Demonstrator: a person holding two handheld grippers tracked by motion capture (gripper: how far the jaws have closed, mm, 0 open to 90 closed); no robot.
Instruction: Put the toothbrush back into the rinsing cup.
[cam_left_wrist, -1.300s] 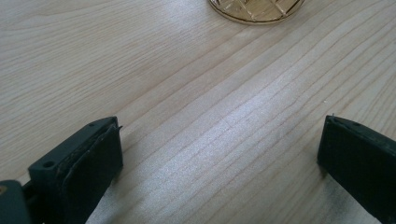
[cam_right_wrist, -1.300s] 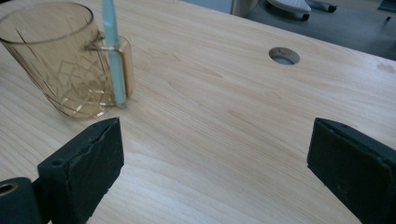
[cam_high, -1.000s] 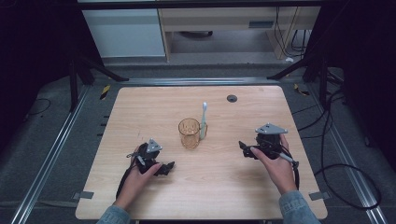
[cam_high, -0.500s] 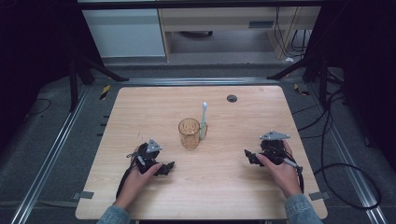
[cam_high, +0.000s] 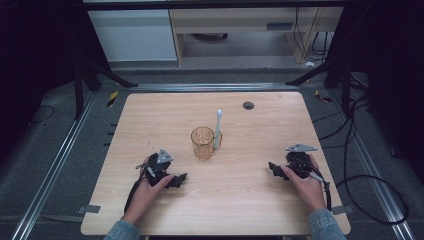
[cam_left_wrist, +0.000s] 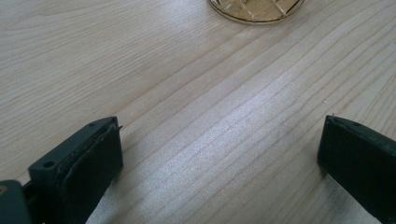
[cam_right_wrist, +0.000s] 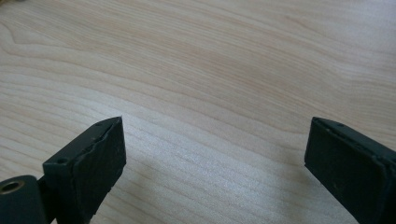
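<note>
An amber glass cup (cam_high: 202, 142) stands upright at the middle of the wooden table (cam_high: 150, 120), with a pale toothbrush (cam_high: 218, 129) leaning upright against its right side. My left gripper (cam_high: 177, 179) rests low on the table at the front left, open, nothing between its jaws. In the left gripper view the left gripper (cam_left_wrist: 219, 149) faces bare wood, and the cup's base (cam_left_wrist: 256, 7) shows at the top edge. My right gripper (cam_high: 273, 168) lies on the table at the front right, open and empty. The right gripper (cam_right_wrist: 215, 149) sees bare wood between its spread jaws.
A small dark round disc (cam_high: 248, 105) lies near the table's far edge. Metal rails run along both sides of the table on the floor. Cables (cam_high: 360, 200) trail off to the right. White cabinets stand behind the table.
My right gripper has moved toward the front edge and come down onto the table. The left gripper, cup and toothbrush have stayed put.
</note>
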